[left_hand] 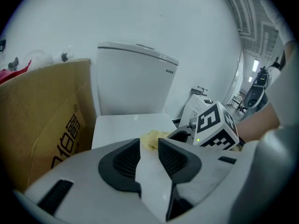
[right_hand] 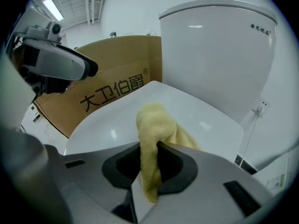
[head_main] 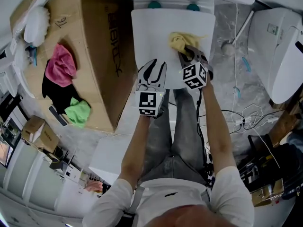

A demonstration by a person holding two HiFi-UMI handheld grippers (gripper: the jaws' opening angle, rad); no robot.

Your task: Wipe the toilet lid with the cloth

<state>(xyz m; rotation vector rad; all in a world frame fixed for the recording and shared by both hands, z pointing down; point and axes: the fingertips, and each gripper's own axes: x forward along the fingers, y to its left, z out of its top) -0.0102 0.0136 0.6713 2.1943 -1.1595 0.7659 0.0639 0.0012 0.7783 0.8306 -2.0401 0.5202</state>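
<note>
Starting from the left, a cardboard box (head_main: pixel 97 51) is seen just beside the toilet, and a pink rag (head_main: pixel 60 65) lies on it. The rag is judged to be a spare, since it is well apart from both tools. The left tool (head_main: pixel 154 67) is held over the near part of the toilet lid (head_main: pixel 151 32). Its jaws are a little apart and nothing is between them. It is probably placed there to be out of the way of the wiping. Further right, the yellow cloth (head_main: pixel 179 41) is clamped by one bunched fold in the right tool (head_main: pixel 188 53). The loose part appears to rest on the right side of the lid, near the tank (right_hand: pixel 215 45), so that it can be dragged across the lid.
</note>
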